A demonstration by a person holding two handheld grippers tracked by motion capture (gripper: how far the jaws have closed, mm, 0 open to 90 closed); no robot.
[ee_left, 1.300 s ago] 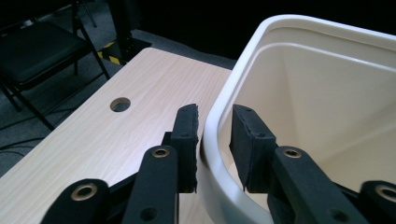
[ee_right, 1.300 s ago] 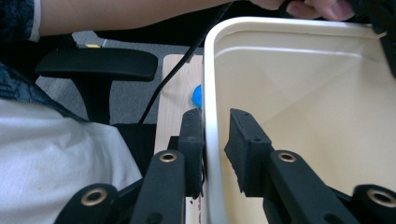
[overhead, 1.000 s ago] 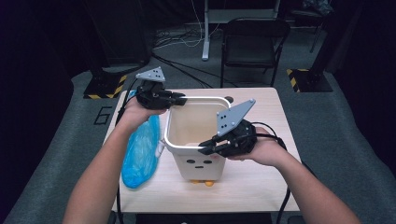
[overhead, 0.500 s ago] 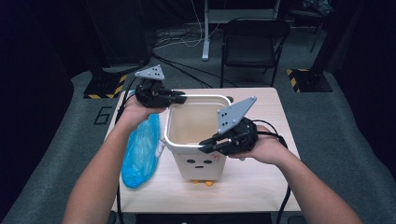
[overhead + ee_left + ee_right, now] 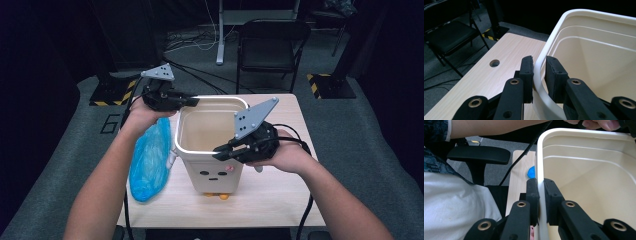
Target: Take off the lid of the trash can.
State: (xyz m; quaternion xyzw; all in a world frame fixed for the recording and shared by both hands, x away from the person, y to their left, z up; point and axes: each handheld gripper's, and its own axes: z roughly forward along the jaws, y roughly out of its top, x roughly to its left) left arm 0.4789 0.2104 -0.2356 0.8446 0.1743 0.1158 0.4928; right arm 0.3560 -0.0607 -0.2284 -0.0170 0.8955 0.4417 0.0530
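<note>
A cream plastic bin (image 5: 210, 131) with a small face on its front stands open and empty on the wooden table (image 5: 280, 200). My left gripper (image 5: 192, 102) is at the bin's far left corner, and in the left gripper view (image 5: 540, 68) its pads sit either side of the curved rim (image 5: 537, 82), shut on it. My right gripper (image 5: 221, 151) holds the near right edge. In the right gripper view (image 5: 541, 188) both pads press on the thin wall (image 5: 540, 157).
A crumpled blue plastic bag (image 5: 150, 160) lies on the table left of the bin, its tip (image 5: 531, 172) just showing past the rim. The table has a round cable hole (image 5: 494, 63). A black folding chair (image 5: 270, 45) stands behind the table.
</note>
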